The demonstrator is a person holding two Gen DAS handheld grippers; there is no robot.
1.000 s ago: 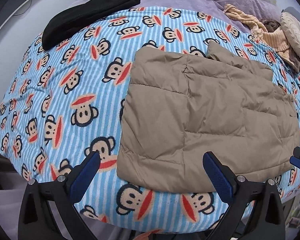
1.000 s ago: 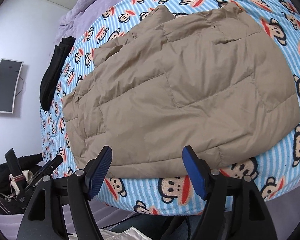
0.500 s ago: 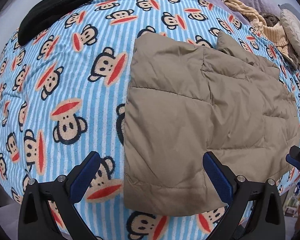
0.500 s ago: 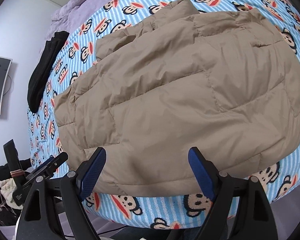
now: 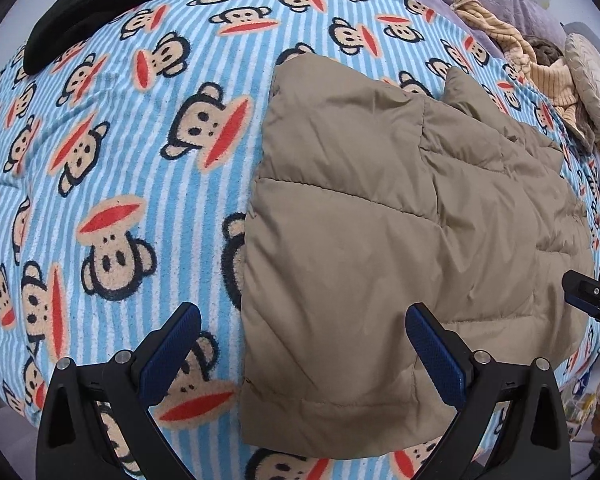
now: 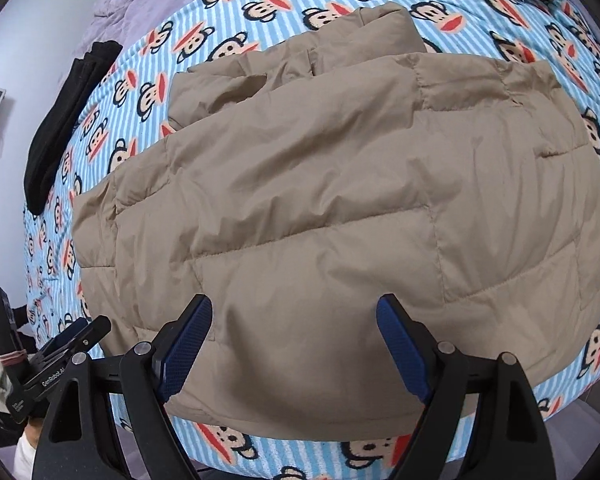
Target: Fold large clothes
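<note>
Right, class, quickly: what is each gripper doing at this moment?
Left gripper: open, holding nothing, over the near edge of the tan puffer jacket.
Right gripper: open, holding nothing, above the same jacket.

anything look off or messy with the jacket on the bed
Mostly tidy. The tan jacket lies flat on the monkey-print blanket, but a sleeve or collar part pokes out past its far edge, so the fold isn't square. Both claws, left and right, hang open over its near edge, holding nothing.
</note>
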